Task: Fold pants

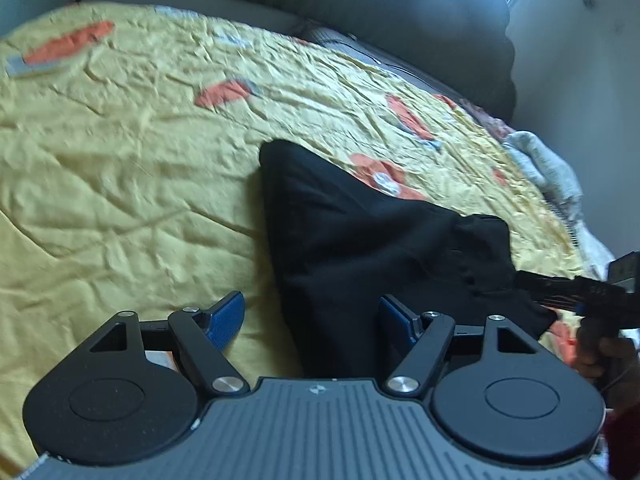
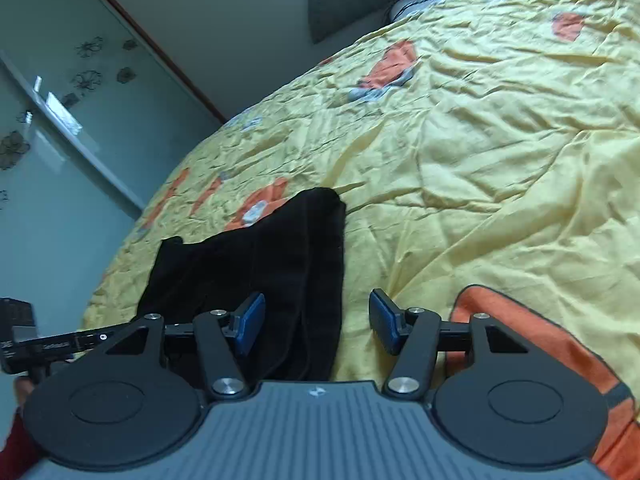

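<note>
Black pants (image 1: 360, 248) lie folded into a compact bundle on a yellow bedspread (image 1: 120, 160). My left gripper (image 1: 312, 322) is open, its blue pads wide apart, with the near edge of the pants between them. In the right wrist view the same pants (image 2: 272, 256) lie just ahead and left. My right gripper (image 2: 318, 326) is open, straddling the right edge of the bundle. The right gripper's fingers also show at the right edge of the left wrist view (image 1: 568, 288), touching the pants' far corner. Neither gripper holds anything.
The bedspread is wrinkled, with orange and grey flower prints (image 2: 390, 68). A dark headboard and pillow (image 1: 400, 12) are at the far end. A grey-white cloth (image 1: 544, 164) lies at the bed's right edge. A glass wardrobe door (image 2: 60, 120) stands beside the bed.
</note>
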Tool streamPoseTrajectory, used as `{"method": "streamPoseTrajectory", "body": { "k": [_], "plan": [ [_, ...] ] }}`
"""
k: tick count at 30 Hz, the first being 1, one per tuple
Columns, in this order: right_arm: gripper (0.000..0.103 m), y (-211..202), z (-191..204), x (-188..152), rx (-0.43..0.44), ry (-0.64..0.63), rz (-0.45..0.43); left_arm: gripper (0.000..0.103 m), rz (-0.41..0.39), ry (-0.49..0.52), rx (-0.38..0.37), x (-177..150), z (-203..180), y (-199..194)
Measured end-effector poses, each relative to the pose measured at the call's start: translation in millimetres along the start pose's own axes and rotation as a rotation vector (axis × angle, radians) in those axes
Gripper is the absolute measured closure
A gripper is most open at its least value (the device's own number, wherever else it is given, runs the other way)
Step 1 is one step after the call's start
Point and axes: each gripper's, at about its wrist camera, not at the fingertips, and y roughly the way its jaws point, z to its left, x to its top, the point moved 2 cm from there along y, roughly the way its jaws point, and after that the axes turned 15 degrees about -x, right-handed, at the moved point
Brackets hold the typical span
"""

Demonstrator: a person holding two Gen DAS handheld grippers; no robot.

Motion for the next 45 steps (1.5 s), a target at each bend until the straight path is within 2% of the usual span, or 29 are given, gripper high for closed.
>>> {"method": "streamPoseTrajectory", "body": {
  "k": [6,9,11,12,15,17,21,27,32,38,45],
  "plan": [
    [0.045,15,5,5,0.153,-0.024,0.086,0.027,0.014,0.034,-0.098,1,-5,13],
    [0.045,27,10,8,0.211,-0.017,0.108,0.026,0.006,0.057,-0.107,0,-10,19],
    [0.045,35,10,12,0.239,0.03,0.102,0.027,-0.005,0.051,-0.101,1,-11,24],
    [0.045,38,11,14,0.241,0.04,0.095,0.028,-0.01,0.04,-0.096,2,-12,25],
    [0.051,42,20,13,0.192,0.037,0.069,0.049,-0.016,0.016,-0.056,4,-11,27],
    [0.066,42,21,10,0.159,0.036,0.057,0.062,-0.026,0.001,-0.03,4,-9,25],
    [0.07,37,19,2,0.143,0.078,0.019,0.073,-0.048,0.004,0.011,2,-12,21],
    [0.076,20,46,2,0.09,0.025,-0.071,0.078,-0.102,0.115,0.08,2,-37,10],
    [0.077,5,75,7,0.073,-0.032,-0.14,0.078,-0.119,0.163,0.114,7,-50,1],
    [0.076,7,103,15,0.09,-0.072,-0.162,0.079,-0.156,0.214,0.173,24,-54,-17],
    [0.076,31,130,36,0.108,-0.073,-0.17,0.079,-0.186,0.25,0.243,54,-41,-32]
  ]
}}
